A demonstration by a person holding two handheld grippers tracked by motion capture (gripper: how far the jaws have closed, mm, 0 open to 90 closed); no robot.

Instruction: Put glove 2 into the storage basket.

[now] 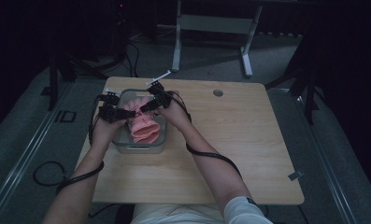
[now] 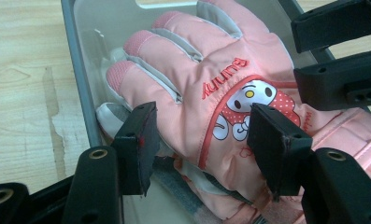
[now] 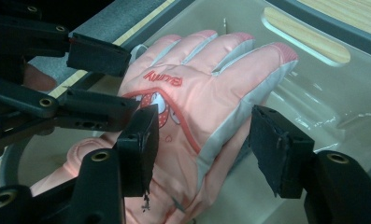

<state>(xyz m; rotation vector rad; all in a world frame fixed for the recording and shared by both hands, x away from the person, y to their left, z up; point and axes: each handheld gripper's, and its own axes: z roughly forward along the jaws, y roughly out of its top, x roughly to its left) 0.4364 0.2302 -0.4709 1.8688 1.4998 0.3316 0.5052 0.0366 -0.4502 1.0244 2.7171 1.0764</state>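
Left tool (image 2: 199, 144): jaws spread wide apart, one on either side of the pink glove (image 2: 211, 93), gripping nothing; its pads (image 2: 143, 140) stand just above the glove's back, and contact cannot be confirmed from the left gripper view. Right tool (image 3: 199, 149): jaws likewise parted, straddling the same glove (image 3: 202, 98) from the opposite side, nothing clamped between them. In the high view the left tool (image 1: 127, 113) and right tool (image 1: 146, 106) sit close together over the glove (image 1: 143, 126), their tips nearly meeting above its finger end. The glove is padded, pink with grey panels between the fingers, and carries red lettering and a cartoon rabbit figure on its back; it lies back-up with fingers extended. Beneath it in the left gripper view a further layer of pink and grey fabric shows, though whether this is a second glove cannot be determined. The glove lies inside a translucent grey-rimmed bin (image 1: 160, 140), with its fingers towards the far end, where a handle slot (image 3: 304, 35) is cut in the wall. The bin stands on the wooden counter (image 1: 239, 135), towards its left far portion. A cable (image 1: 211, 156) trails from the right tool along the person's forearm.
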